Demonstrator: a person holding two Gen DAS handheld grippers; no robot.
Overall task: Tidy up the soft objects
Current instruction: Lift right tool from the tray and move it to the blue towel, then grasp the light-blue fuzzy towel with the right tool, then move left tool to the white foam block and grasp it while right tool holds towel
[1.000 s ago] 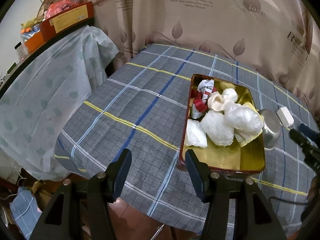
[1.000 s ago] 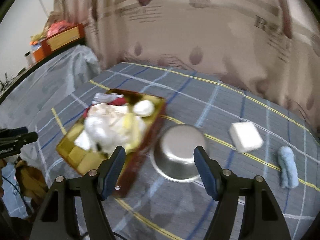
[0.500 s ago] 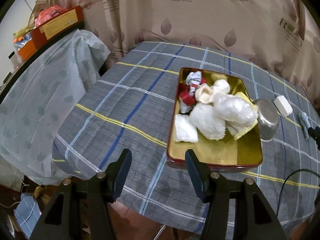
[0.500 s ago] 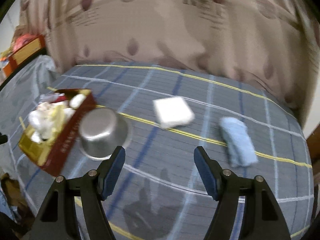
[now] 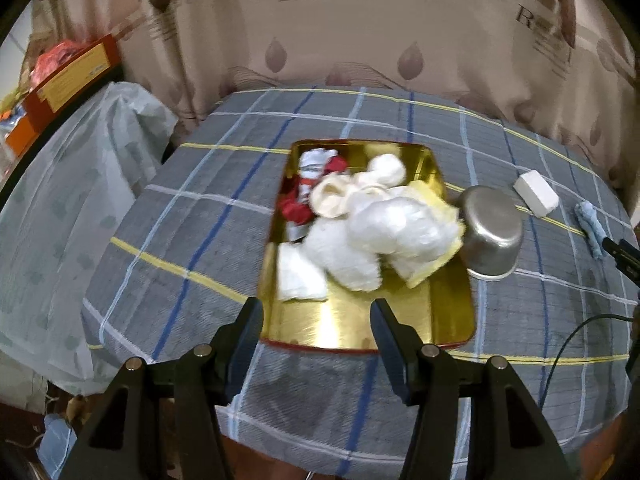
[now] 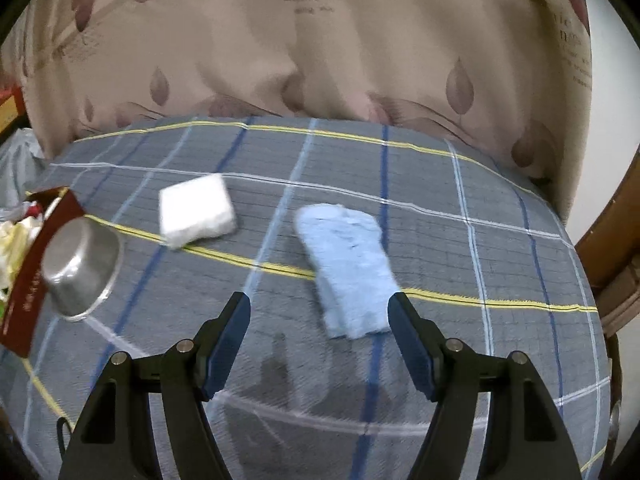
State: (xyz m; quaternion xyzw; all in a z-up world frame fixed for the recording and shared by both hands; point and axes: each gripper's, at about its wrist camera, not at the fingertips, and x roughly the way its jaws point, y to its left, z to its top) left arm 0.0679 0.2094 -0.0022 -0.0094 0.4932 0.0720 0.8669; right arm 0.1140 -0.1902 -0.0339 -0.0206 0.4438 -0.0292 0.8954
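A gold tin tray (image 5: 452, 320) on the plaid table holds a pile of white, cream, yellow and red soft items (image 5: 372, 220). My left gripper (image 5: 316, 324) hovers open over the tray's near end, nothing between its fingers. In the right wrist view a folded light blue cloth (image 6: 348, 268) lies on the table just beyond my right gripper (image 6: 320, 316), which is open and empty. A white sponge block (image 6: 196, 210) lies to the cloth's left. From the left wrist the sponge (image 5: 536, 194) and blue cloth (image 5: 590, 226) show at far right.
An upturned steel bowl (image 5: 490, 234) leans against the tray's right side, also the bowl (image 6: 78, 268) at left in the right wrist view. A curtain (image 6: 320, 40) hangs behind the table. A covered shelf (image 5: 72, 184) with boxes stands at left. A black cable (image 5: 568, 344) lies near the right edge.
My right gripper swung right and lower, from above the bowl to just before the blue cloth. My left gripper shifted right, so the tray now lies centred beyond its fingers.
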